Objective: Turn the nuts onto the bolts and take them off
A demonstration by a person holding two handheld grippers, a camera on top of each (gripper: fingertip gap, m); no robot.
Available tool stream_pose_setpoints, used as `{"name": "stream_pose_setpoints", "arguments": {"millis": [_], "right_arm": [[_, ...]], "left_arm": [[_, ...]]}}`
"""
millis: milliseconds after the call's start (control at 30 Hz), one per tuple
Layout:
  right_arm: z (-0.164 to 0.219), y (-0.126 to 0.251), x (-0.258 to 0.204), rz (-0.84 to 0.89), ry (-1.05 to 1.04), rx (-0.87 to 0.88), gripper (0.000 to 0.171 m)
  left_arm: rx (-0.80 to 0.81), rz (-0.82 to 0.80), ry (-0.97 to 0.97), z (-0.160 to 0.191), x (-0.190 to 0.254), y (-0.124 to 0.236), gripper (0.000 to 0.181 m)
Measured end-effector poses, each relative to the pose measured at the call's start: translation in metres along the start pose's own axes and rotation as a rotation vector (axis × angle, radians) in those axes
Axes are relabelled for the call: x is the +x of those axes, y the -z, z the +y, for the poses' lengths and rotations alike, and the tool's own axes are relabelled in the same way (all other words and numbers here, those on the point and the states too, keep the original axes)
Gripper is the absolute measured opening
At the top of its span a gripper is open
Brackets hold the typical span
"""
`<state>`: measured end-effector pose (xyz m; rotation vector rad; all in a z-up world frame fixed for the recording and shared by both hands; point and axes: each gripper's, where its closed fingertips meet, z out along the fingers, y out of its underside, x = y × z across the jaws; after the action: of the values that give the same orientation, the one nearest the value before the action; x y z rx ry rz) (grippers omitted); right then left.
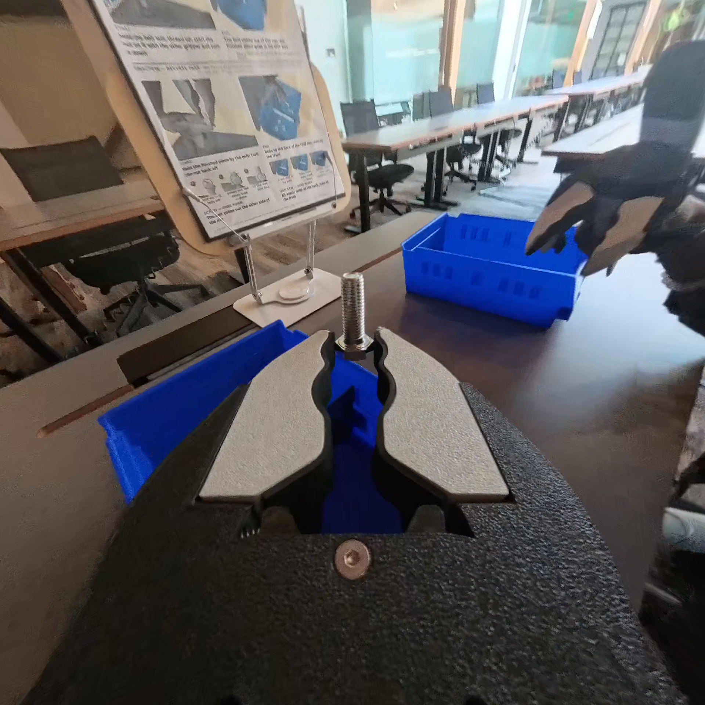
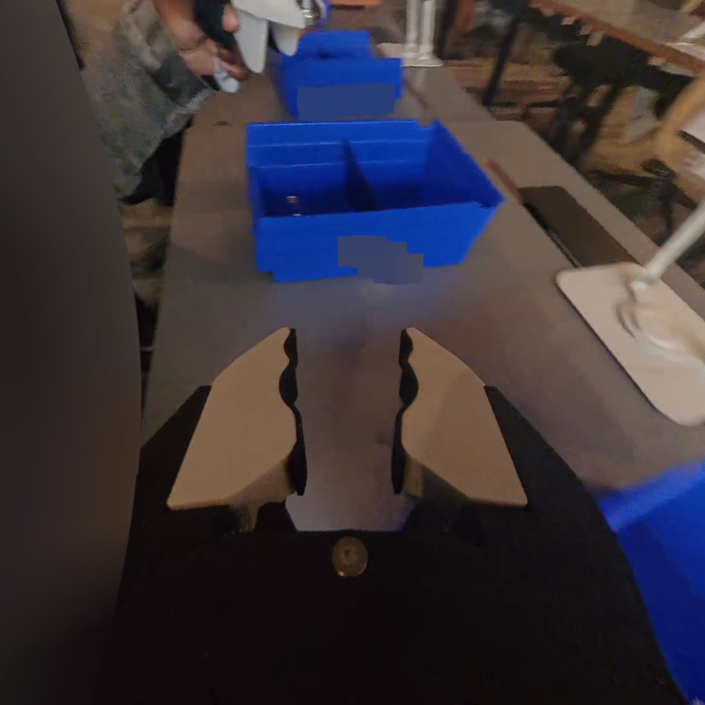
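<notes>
A silver bolt [image 1: 353, 301] stands upright with its threads up. My left gripper [image 1: 353, 337] is shut on its hex head and holds it over a blue bin [image 1: 179, 416]. My right gripper [image 2: 347, 335] is open and empty, low over the grey table [image 2: 343, 313]. It also shows blurred at the right of the left wrist view [image 1: 559, 259], jaws apart, above a second blue bin [image 1: 484, 274]. Ahead of it stands a divided blue bin [image 2: 374, 236] with small metal pieces [image 2: 292, 201] in its left compartment. My left gripper [image 2: 269, 42] shows far off, held by a hand.
An instruction sheet on a stand [image 1: 229, 126] rises behind the bins, and its white base [image 2: 629, 343] lies on the table. Another blue bin [image 2: 339, 72] sits farther along, and a blue corner [image 2: 656, 553] is close on the right. A person's sleeve [image 2: 145, 99] borders the table's left side. My right fingertips sit around 25 cm from my left ones.
</notes>
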<state>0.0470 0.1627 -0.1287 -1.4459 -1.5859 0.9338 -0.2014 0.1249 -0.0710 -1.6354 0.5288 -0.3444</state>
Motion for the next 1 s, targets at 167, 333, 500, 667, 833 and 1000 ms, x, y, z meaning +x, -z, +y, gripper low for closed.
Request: {"name": "stream_pose_setpoints", "arguments": {"millis": [167, 333, 500, 667, 833, 1000], "right_arm": [[-0.049, -0.074, -0.044, -0.280, 0.183, -0.114, 0.050], [-0.084, -0.169, -0.071, -0.452, 0.373, -0.267, 0.050], [-0.074, -0.262, -0.076, -0.550, 0.613, -0.480, 0.044], [-0.034, -0.315, -0.076, -0.692, 0.756, -0.677, 0.041], [-0.006, -0.339, -0.069, -0.728, 0.838, -0.824, 0.036], [0.006, -0.354, -0.065, -0.713, 0.882, -0.892, 0.037]], "left_arm": [[0.104, -0.080, 0.082, 0.015, 0.026, 0.063, 0.019], [0.122, -0.209, 0.080, 0.032, 0.043, 0.122, 0.019], [0.158, -0.335, 0.074, 0.038, 0.046, 0.168, 0.019], [0.143, -0.385, 0.070, 0.048, 0.041, 0.190, 0.019], [0.148, -0.367, 0.074, 0.057, 0.042, 0.194, 0.019], [0.134, -0.365, 0.080, 0.063, 0.038, 0.196, 0.019]]}}
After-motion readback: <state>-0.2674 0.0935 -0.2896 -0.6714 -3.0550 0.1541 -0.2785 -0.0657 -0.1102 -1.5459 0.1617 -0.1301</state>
